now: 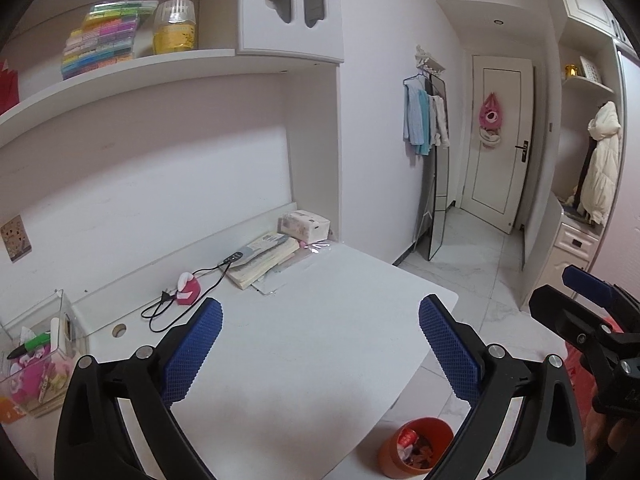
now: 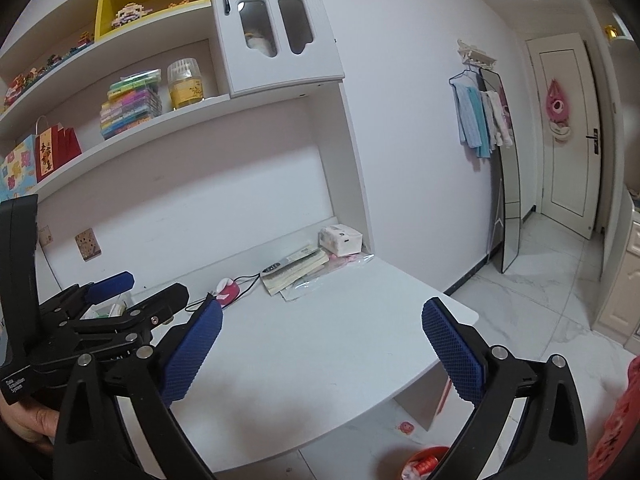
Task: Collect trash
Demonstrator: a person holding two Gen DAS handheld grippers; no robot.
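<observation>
Both the left tool point(image 1: 320, 344) and right tool point(image 2: 322, 348) are held wide apart, nothing between. The orange bin point(image 1: 416, 450), trash inside, is seen below them beside the worktop point(image 1: 320, 320). Remaining worktop litter should be sought first.

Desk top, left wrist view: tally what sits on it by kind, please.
Tissue pack: 1
Book: 1
Black cable: 1
Pink holder: 1
Clear organiser: 1
Clear plastic sleeve: 1
Total: 6
</observation>
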